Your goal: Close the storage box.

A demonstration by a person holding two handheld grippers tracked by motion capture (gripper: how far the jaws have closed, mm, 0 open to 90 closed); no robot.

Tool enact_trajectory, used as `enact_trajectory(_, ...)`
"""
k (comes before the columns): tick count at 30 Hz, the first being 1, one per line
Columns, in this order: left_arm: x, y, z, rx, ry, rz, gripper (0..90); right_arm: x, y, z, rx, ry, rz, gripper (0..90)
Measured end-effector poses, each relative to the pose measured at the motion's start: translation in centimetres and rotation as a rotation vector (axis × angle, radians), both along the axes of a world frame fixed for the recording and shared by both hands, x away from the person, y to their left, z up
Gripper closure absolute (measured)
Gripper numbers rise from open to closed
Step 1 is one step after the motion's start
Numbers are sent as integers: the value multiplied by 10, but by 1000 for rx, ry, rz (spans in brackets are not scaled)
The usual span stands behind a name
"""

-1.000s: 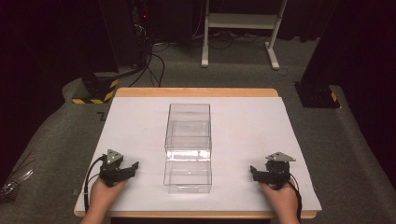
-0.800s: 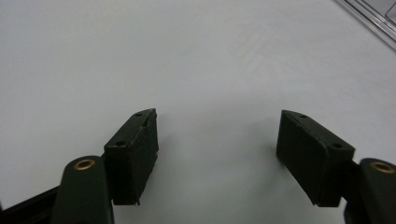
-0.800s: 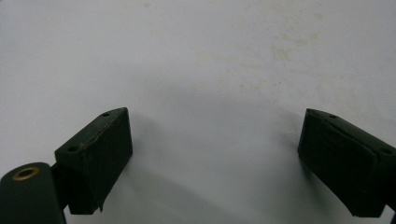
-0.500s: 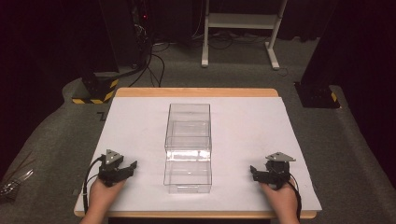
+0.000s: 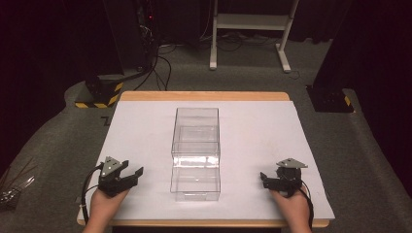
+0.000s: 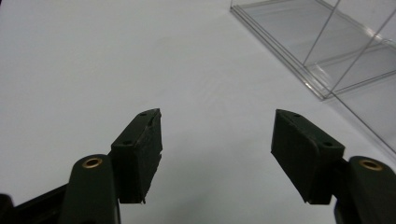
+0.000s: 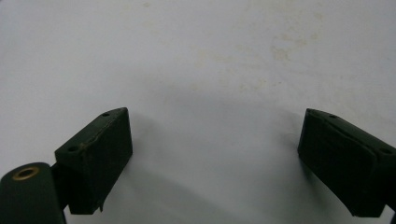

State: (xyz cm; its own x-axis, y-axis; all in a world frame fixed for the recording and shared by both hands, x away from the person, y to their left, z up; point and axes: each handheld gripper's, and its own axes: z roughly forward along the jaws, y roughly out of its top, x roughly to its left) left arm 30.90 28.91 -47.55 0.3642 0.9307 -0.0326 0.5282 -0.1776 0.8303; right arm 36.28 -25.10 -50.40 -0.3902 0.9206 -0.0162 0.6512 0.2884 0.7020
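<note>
Our left gripper (image 5: 132,175) and right gripper (image 5: 266,178) rest with jaws apart, holding nothing. The clear, rectangular plastic box (image 5: 196,151) lies between them, its long axis running away from us, seemingly slightly nearer the left gripper.

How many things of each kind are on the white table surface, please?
Clear plastic boxes: 1, it looks like a single long divided box
Grippers: 2, left gripper and right gripper
Total: 3
</note>
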Motion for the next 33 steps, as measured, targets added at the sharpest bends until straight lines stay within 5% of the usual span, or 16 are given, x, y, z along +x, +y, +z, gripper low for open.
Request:
enact_trajectory(7, -4, -7, 8, -28, 1, -13, 342, 0, 0, 0, 0, 0, 0, 99)
enact_trajectory(12, -11, -11, 11, -54, -23, -21, 342, 0, 0, 0, -1, 0, 0, 99)
enact_trajectory(15, -17, -21, 18, -11, -57, -47, 335, 0, 0, 0, -1, 0, 0, 99)
enact_trajectory(20, -25, -23, 25, -64, -72, -69, 334, 0, 0, 0, 0, 0, 0, 99)
enact_trajectory(33, -42, -49, 39, -82, -121, -113, 244, 0, 0, 0, 1, 0, 1, 99)
